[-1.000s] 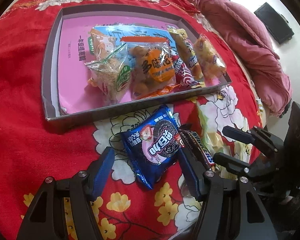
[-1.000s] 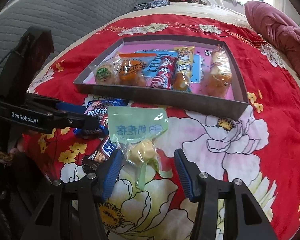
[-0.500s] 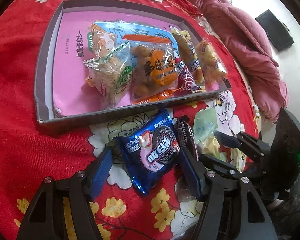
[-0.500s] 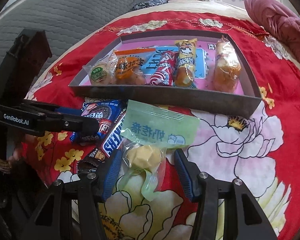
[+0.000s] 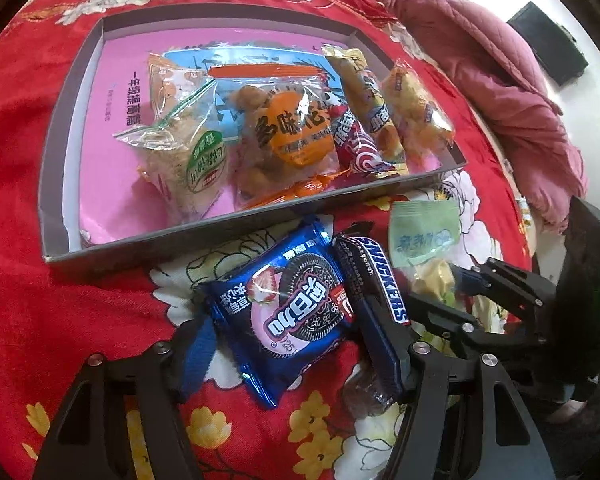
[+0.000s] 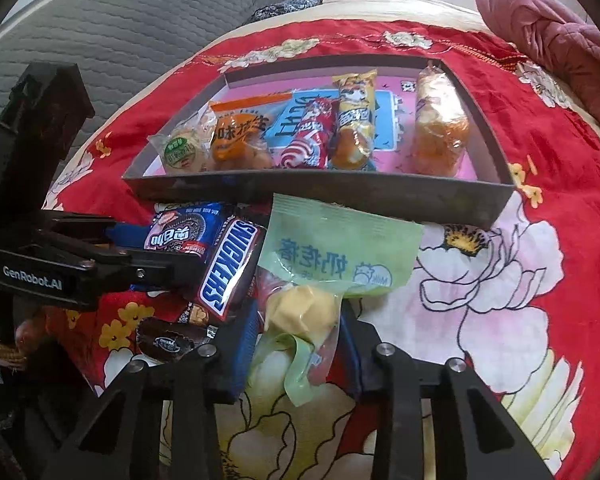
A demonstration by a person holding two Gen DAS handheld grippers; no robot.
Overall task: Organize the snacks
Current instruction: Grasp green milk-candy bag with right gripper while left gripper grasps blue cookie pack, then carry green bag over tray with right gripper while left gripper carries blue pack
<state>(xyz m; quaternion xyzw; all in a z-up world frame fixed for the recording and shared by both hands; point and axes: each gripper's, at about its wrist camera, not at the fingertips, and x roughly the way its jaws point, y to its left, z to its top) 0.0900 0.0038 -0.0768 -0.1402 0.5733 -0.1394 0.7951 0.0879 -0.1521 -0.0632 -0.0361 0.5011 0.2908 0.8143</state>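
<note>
Green snack packet (image 6: 332,256) apparently pinched by downward-tilted right claw (image 6: 296,344).

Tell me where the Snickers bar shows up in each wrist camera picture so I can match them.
Left wrist view: the Snickers bar lies right of centre, beside the blue cookie pack, against the left claw's right finger.
Right wrist view: the bar is left of centre, left of the green pouch between the right claw's fingers.
Shared landmark: the grey box's near wall.
</note>
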